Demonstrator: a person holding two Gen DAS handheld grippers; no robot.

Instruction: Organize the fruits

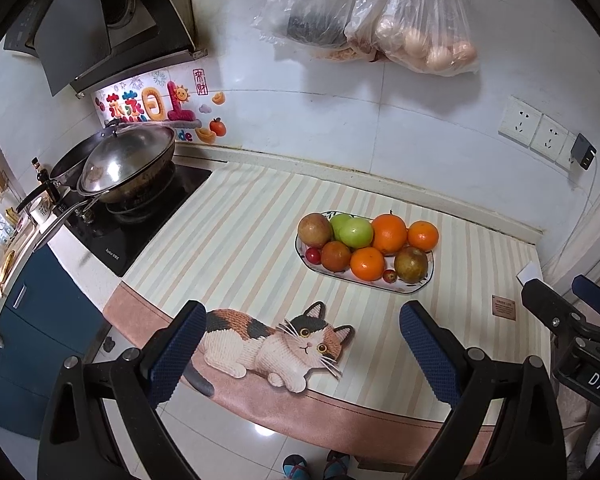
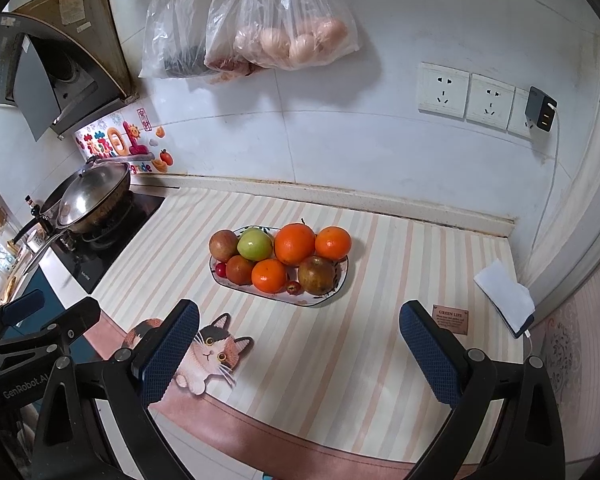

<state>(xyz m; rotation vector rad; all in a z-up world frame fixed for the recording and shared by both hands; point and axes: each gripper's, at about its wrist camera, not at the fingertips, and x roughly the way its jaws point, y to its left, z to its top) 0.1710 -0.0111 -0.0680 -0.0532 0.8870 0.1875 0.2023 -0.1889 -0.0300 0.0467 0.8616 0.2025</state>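
Plate heaped with 3 oranges, green apple; both grippers gape, holding nothing.

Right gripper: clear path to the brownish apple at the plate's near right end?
Probably yes. The right gripper is open and empty, the striped mat between it and the brownish apple looks bare, and that apple sits at the plate's near edge.

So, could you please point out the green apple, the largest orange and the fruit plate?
green apple (image 2: pixel 254 244), right wrist view, top skin.
largest orange (image 2: pixel 294 243), right wrist view, front face.
fruit plate (image 1: pixel 410 289), left wrist view, near rim.
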